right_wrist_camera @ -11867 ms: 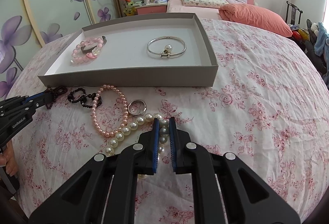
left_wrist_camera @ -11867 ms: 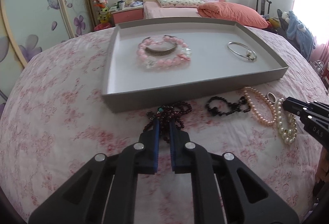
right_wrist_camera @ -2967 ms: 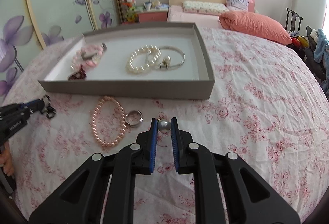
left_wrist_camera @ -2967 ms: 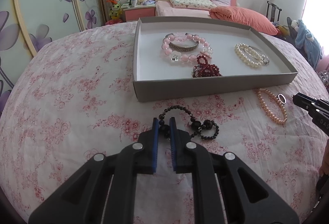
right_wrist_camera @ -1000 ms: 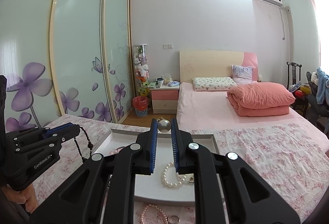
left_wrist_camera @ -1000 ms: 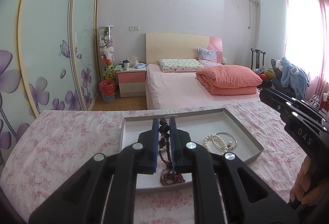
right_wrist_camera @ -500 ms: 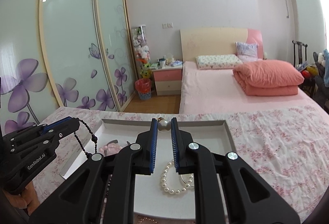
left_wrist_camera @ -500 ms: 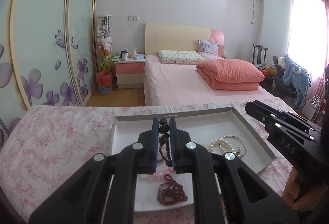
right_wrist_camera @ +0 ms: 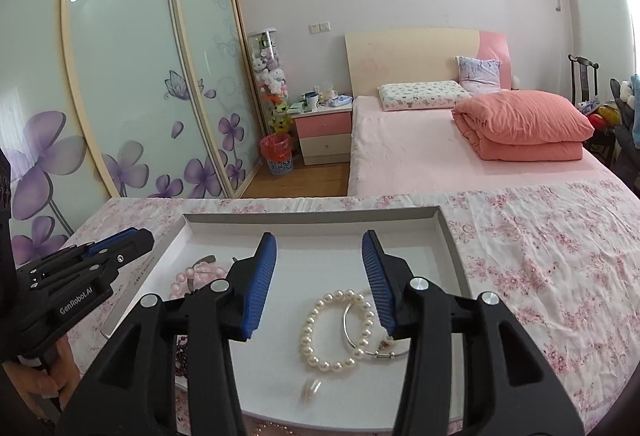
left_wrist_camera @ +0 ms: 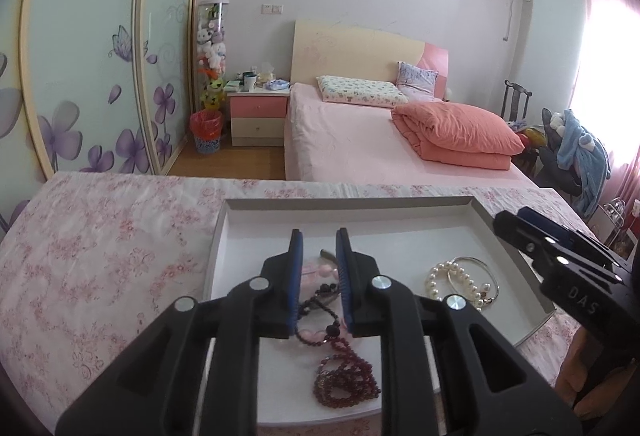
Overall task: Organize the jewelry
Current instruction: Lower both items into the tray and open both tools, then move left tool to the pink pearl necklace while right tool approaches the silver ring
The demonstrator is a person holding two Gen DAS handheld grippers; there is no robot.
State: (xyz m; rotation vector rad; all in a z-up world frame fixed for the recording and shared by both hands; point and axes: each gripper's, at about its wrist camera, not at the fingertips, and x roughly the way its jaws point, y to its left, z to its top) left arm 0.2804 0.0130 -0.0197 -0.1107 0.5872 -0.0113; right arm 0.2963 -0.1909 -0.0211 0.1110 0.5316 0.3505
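Behind the work surface a bedroom is seen, with a pink bed (left_wrist_camera: 360, 151), a folded coral quilt (left_wrist_camera: 460, 131) and sliding wardrobe doors (right_wrist_camera: 120, 75) printed with purple flowers. Nearer the cameras a table covered by a pink floral cloth (left_wrist_camera: 100, 248) carries a shallow grey tray (left_wrist_camera: 352, 201) with a white floor. The left gripper (left_wrist_camera: 319, 248) is held above the left part of the tray; its jaws are opening and stand only narrowly apart, and nothing is pressed between the blue pads. Directly below it a black bead strand (left_wrist_camera: 320, 306) lies on the tray floor, draped over a pink bead bracelet (left_wrist_camera: 316, 270) (largely hidden by the fingers), and a dark red bead strand (left_wrist_camera: 346, 376) is heaped just in front of these. The right gripper (right_wrist_camera: 319, 256) is held over the right part of the tray with its jaws opening and already fairly wide, and nothing is gripped. Beneath it a white pearl bracelet (right_wrist_camera: 332, 332) lies overlapped with a silver bangle (right_wrist_camera: 352, 332), and a small pale blurred item (right_wrist_camera: 311, 390), which cannot be identified, is seen near the tray's front edge. Pink beads (right_wrist_camera: 268, 428) show on the cloth just outside the tray.
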